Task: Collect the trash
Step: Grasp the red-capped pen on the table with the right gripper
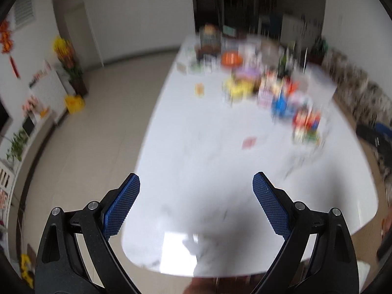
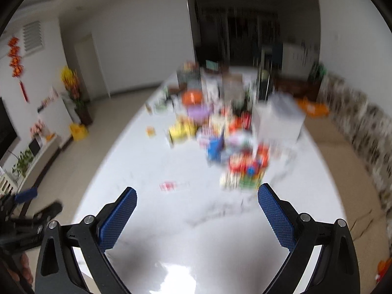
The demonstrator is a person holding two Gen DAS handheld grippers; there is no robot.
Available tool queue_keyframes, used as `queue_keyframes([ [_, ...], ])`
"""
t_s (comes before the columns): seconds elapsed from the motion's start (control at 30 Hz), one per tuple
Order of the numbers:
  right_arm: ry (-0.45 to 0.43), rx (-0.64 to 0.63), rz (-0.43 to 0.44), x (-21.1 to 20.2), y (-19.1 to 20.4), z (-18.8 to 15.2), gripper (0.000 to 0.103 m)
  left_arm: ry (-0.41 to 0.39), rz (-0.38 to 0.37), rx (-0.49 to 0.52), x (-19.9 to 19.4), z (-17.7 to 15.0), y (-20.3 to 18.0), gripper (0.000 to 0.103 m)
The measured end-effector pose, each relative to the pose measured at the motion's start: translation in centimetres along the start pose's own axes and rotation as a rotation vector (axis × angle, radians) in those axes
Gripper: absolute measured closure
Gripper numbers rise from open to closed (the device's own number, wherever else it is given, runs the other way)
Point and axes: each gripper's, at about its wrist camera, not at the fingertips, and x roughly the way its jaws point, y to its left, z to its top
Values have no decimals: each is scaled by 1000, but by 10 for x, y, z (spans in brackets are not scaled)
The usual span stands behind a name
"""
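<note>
Right now my left fingers [image 1: 196,183] are spread wide with nothing between them, hanging over the near end of the white counter [image 1: 196,161] at the bottom of the frame. My right fingers [image 2: 197,197] are just as wide apart and empty, low in their own frame over the same glossy top. Both views are blurred. A small pink-red scrap [image 1: 249,143] lies alone on the bare counter in mid-frame, apart from everything else; in the right view it sits just above and between my fingertips. A small orange packet [image 1: 199,89] lies further up, left of a blurred heap of colourful packages [image 1: 281,93] in the upper right. A yellow bin [image 1: 74,103] stands on the floor at left.
</note>
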Motion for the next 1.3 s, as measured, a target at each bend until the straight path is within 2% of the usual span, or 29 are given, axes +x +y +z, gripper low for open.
queue_keyframes([
  [0.03, 34, 9, 16, 20, -2, -4, 5, 42, -1, -5, 15, -9, 4, 12],
  [0.07, 85, 26, 66, 49, -2, -9, 5, 104, -10, -18, 35, -23, 12, 12],
  [0.17, 193, 33, 142, 118, 14, -8, 6, 202, -33, -49, 67, -49, 33, 12],
  [0.3, 270, 5, 149, 192, 44, 1, 6, 269, -44, -61, 89, -66, 62, 12],
  [0.4, 298, -44, 120, 226, 62, 7, 6, 300, -31, -83, 103, -71, 91, 12],
  [0.47, 306, -120, 88, 241, 72, 10, 6, 309, -31, -111, 109, -70, 111, 12],
  [0.53, 301, -203, 119, 245, 77, 15, 6, 311, -31, -129, 113, -67, 126, 12],
  [0.63, 366, -393, 202, 246, 88, 22, 6, 312, -38, -132, 120, -54, 142, 12],
  [0.7, 442, -518, 216, 253, 90, 30, 6, 304, -41, -120, 126, -48, 144, 12],
  [0.77, 504, -564, 223, 266, 88, 36, 6, 300, -42, -108, 131, -43, 147, 12],
  [0.87, 658, -625, 265, 287, 89, 37, 16, 309, -65, -125, 137, -35, 150, 12],
  [0.97, 730, -696, 276, 300, 93, 31, 15, 323, -88, -148, 141, -35, 156, 12],
  [1.03, 729, -740, 280, 302, 96, 33, 16, 328, -90, -144, 142, -34, 157, 12],
  [1.13, 721, -822, 270, 300, 100, 33, 26, 331, -86, -141, 144, -33, 161, 12],
  [1.23, 711, -816, 271, 296, 101, 33, 45, 332, -87, -153, 148, -30, 166, 12],
  [1.27, 701, -812, 276, 292, 101, 33, 57, 335, -91, -158, 150, -29, 168, 12],
  [1.3, 699, -809, 280, 287, 102, 30, 74, 339, -97, -163, 152, -27, 168, 12],
])
